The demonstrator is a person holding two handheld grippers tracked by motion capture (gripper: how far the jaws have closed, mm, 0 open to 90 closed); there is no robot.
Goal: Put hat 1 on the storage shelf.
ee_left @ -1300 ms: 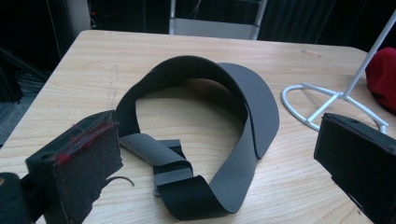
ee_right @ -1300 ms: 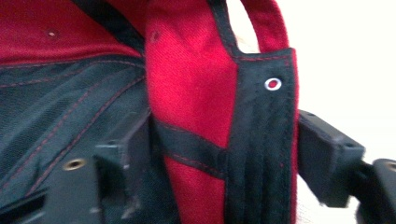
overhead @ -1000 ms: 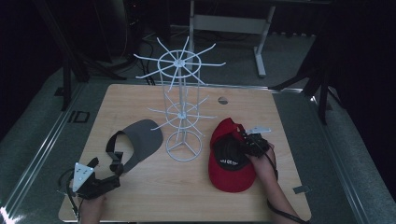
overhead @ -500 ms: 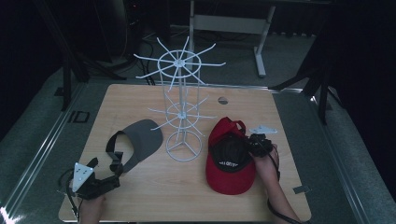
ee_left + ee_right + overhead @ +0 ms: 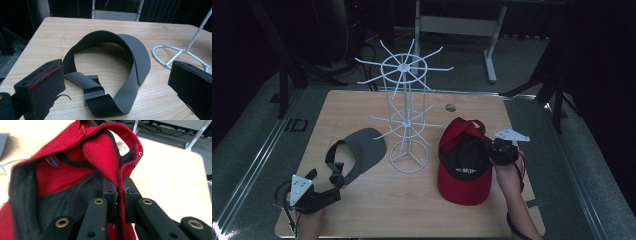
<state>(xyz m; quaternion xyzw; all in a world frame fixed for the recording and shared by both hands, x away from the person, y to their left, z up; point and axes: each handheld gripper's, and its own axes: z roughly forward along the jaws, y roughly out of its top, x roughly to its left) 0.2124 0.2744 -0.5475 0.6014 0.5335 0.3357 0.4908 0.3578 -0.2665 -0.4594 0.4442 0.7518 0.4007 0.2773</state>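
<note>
Gripping the red cap (image 5: 464,167) by the fabric edge at its back opening, our right gripper (image 5: 495,153) has just closed its jaws, and in the right gripper view they stand nearly together with the red rim (image 5: 121,177) pinched between them. We judge the step in hand to be lifting this cap toward the white wire rack (image 5: 404,112) to hang it on one of the prongs, so we want the pinch kept firm and the crown left hanging open below the jaws, so that the strap loop above them stays free for a prong to enter. The cap's brim looks to rest on the counter (image 5: 362,215) ahead of the jaws, so a slow raise should keep it from swinging. Our left gripper (image 5: 324,196) sits low on the counter with its jaws spread wide and nothing between them; the dark grey visor (image 5: 110,72) lies flat just ahead of those jaws, its strap end nearest them. As for holders, the rack's prongs carry nothing at this moment, and the cap's hollow holds nothing that we can see.
</note>
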